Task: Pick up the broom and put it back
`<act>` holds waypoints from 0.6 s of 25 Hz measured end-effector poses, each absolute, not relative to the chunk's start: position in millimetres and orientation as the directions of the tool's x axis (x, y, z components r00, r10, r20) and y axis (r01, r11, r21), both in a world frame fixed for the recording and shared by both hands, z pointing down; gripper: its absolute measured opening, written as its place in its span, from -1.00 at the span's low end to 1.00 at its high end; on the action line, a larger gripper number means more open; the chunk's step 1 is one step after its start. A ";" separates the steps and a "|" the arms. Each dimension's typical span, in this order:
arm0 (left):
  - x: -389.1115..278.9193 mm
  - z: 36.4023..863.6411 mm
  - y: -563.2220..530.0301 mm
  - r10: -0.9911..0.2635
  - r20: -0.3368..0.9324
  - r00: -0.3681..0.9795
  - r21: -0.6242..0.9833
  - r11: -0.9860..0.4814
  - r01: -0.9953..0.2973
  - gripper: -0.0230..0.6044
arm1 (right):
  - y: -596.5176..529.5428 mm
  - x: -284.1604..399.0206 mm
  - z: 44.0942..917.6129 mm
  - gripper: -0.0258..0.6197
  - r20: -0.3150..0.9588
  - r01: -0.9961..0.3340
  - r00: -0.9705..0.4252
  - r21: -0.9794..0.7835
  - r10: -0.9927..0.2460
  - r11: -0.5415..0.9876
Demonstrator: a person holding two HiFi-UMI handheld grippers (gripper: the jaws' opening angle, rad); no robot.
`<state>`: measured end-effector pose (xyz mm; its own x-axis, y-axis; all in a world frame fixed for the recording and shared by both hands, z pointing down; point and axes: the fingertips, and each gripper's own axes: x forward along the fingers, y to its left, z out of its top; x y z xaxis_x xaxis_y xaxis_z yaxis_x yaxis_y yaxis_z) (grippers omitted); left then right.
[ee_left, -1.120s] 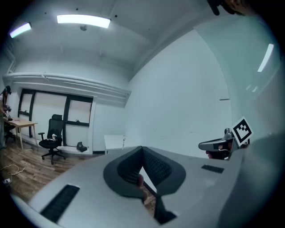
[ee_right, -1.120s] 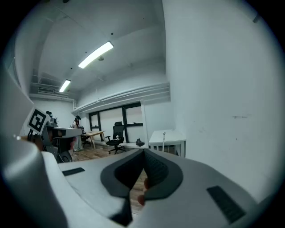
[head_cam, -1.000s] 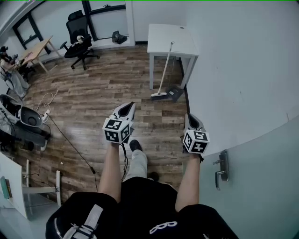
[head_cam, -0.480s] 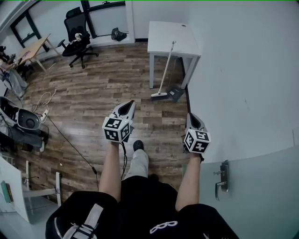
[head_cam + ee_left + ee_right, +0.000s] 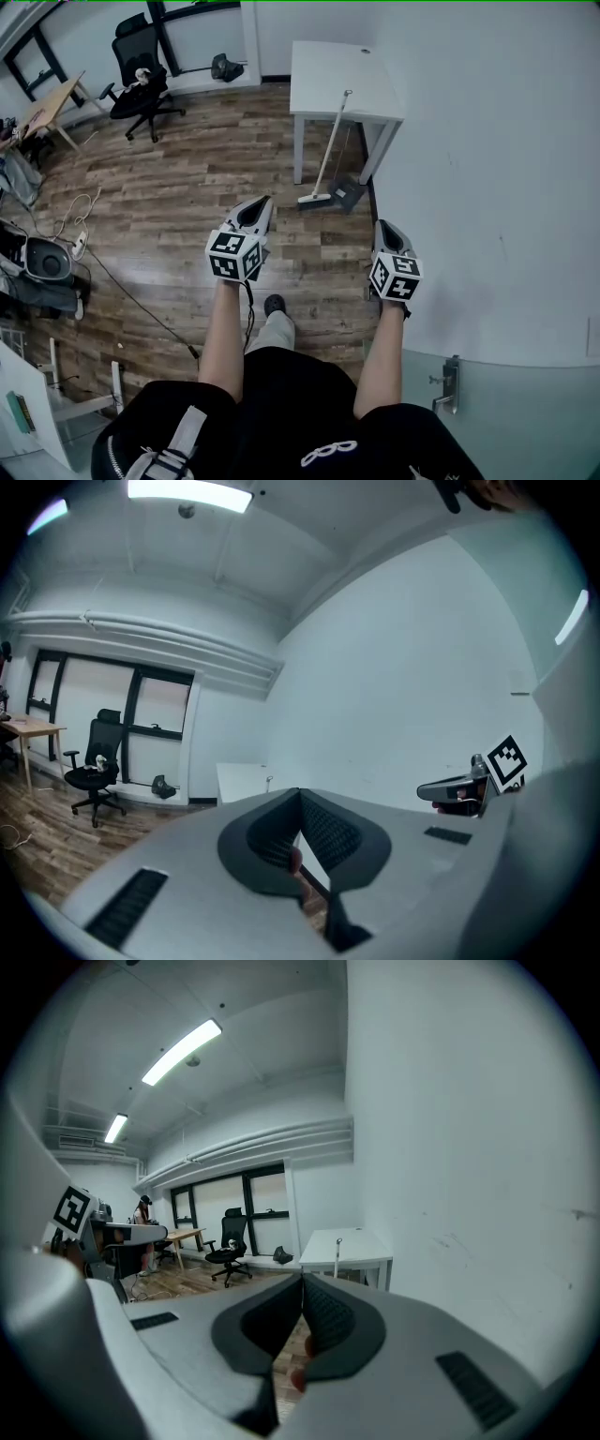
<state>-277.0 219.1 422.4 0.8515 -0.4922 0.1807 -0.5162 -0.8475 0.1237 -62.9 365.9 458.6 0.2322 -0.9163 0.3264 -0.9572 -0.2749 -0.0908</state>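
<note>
Head view: left gripper (image 5: 262, 203) and right gripper (image 5: 382, 226), each carrying a black-and-white marker cube (image 5: 232, 256), are held out side by side over the brown wood-plank floor (image 5: 187, 187). Both have their jaws clenched on nothing. The broom with the long pale handle (image 5: 330, 148) stands well ahead of both grippers, nearer the right one's line. It leans on the white rectangular table (image 5: 342, 75), its head on the floor just beside a dark grey dustpan (image 5: 350, 192). A black wheeled office chair (image 5: 139, 80) sits far ahead, off to the left gripper's left. Left gripper view: the ribbed dark pads (image 5: 328, 832) meet at their tips with nothing between, the table shows far beyond them, and the right gripper is off to the right. Right gripper view: the jaws are pressed together and empty. The table and the broom's handle stand far ahead, just right of the tips, with the chair to their left.
</note>
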 end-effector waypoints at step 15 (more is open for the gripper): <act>-286.7 432.4 56.7 -0.505 0.197 0.840 0.170 -0.826 -0.537 -0.90 | 207.0 -61.6 467.9 -0.84 0.379 -0.959 0.236 -0.057 -0.895 -0.276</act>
<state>-286.7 56.7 432.4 0.8400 -0.5055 0.1974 -0.5371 -0.8261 0.1702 -61.6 207.0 467.9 0.2355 -0.8951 0.3787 -0.9594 -0.2764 -0.0566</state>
